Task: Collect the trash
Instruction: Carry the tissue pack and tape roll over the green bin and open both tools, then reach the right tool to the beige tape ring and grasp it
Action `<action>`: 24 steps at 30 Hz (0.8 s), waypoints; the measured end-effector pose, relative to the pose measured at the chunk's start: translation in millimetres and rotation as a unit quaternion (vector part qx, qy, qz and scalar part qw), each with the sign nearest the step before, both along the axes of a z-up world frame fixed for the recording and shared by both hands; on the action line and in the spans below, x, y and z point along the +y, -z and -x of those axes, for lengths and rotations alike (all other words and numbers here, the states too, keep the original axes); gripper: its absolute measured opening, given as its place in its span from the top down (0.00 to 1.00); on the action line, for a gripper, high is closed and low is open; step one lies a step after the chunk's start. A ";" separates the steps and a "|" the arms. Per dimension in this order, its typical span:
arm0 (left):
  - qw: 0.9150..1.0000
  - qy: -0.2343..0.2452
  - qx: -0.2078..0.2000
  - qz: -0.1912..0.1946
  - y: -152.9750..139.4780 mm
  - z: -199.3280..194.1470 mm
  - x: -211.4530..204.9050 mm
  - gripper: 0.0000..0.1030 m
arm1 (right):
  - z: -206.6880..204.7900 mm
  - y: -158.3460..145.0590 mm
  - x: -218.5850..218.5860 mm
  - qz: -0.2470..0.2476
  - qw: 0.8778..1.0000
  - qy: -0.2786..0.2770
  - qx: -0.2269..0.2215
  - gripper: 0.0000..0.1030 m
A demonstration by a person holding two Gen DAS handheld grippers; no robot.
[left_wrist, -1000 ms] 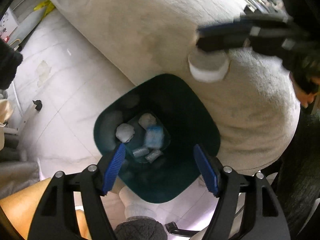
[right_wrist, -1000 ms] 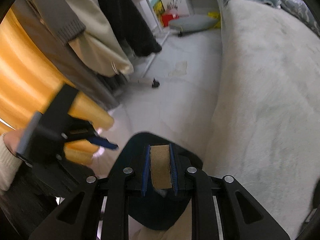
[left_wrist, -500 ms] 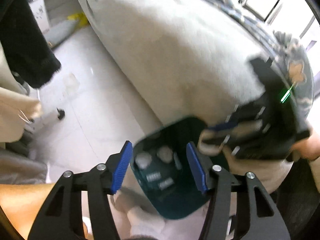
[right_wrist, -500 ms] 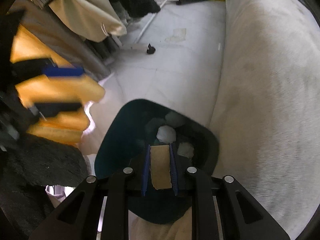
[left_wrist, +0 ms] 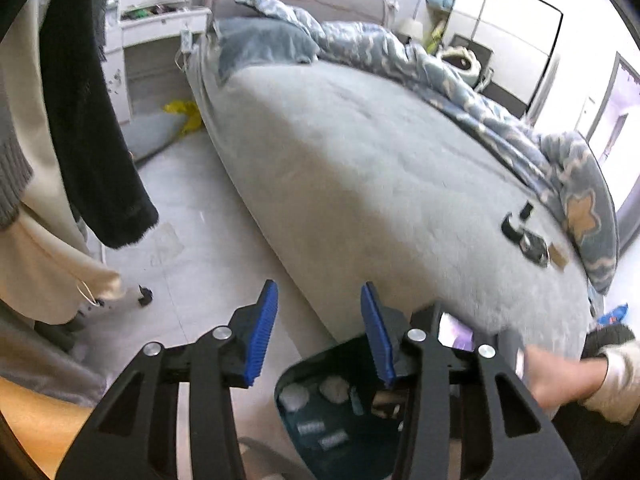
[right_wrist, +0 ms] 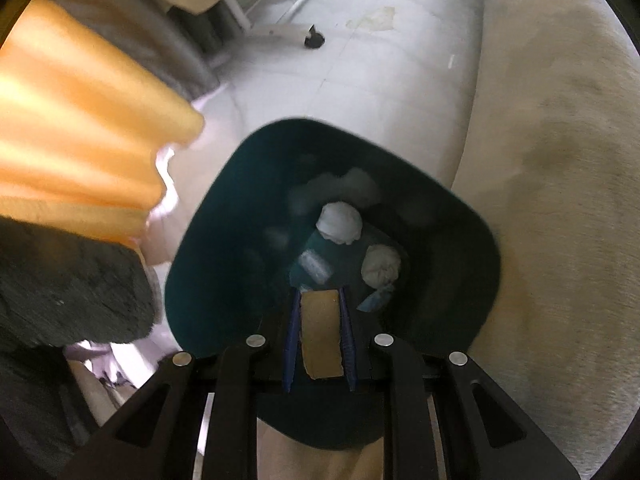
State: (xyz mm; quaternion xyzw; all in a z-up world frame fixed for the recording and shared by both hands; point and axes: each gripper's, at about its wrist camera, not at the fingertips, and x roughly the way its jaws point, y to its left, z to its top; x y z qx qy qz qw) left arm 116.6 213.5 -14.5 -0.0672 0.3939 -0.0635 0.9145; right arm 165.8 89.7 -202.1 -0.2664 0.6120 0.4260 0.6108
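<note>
Now, reading from the left: the left gripper (left_wrist: 316, 332) is empty, its 2 blue pads (left_wrist: 260, 336) standing a moderate gap apart after just closing in, with nothing between them. It points out over the grey bed (left_wrist: 360, 184), away from the bin. On the bed at about 3 o'clock in the left wrist view lie small dark objects (left_wrist: 524, 236) and a tan scrap (left_wrist: 558, 256), too blurred to name; they may be more trash, but that is only a guess.

At about 5 o'clock in that view sits the dark teal trash bin (left_wrist: 340, 440), on the floor just beside the bed edge, with the person's right hand (left_wrist: 560, 376) at its right.

In the right wrist view, the right gripper (right_wrist: 320, 336) points steeply down into the bin's mouth. Its jaws are narrow and clamped on a flat brown cardboard piece (right_wrist: 320, 332), which stands upright between the pads directly over the opening. Inside the bin, 2 white crumpled paper wads (right_wrist: 340, 224) sit at about 12 and 1 o'clock from the cardboard, with small wrappers (right_wrist: 316, 266) beside them.

Judging by this, the step in hand is dropping the cardboard piece into the bin. The next move calls for the right jaws to spread while still above the opening, so the piece falls inside the rim. The left gripper seems free to go for the next item.
</note>
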 end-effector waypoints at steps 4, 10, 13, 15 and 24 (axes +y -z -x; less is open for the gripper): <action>0.999 -0.017 -0.030 -0.010 -12.1 1.1 4.6 0.54 | 10.3 10.1 3.0 0.021 0.999 -0.022 -0.011 0.79; 0.997 -0.040 -0.059 -0.013 -21.5 1.2 8.9 0.42 | 17.7 14.3 4.7 0.026 0.999 -0.038 -0.020 0.49; 0.995 -0.058 -0.076 -0.018 -25.8 -0.6 10.8 0.40 | 18.5 8.3 4.9 0.016 0.999 -0.039 -0.026 0.44; 0.994 -0.062 -0.083 -0.017 -29.6 -2.7 12.1 0.40 | 19.4 0.5 3.6 0.005 0.999 -0.038 -0.033 0.42; 0.993 -0.052 -0.103 -0.009 -47.9 -12.7 -3.1 0.30 | 13.7 -55.3 -13.2 -0.075 0.994 -0.020 -0.082 0.35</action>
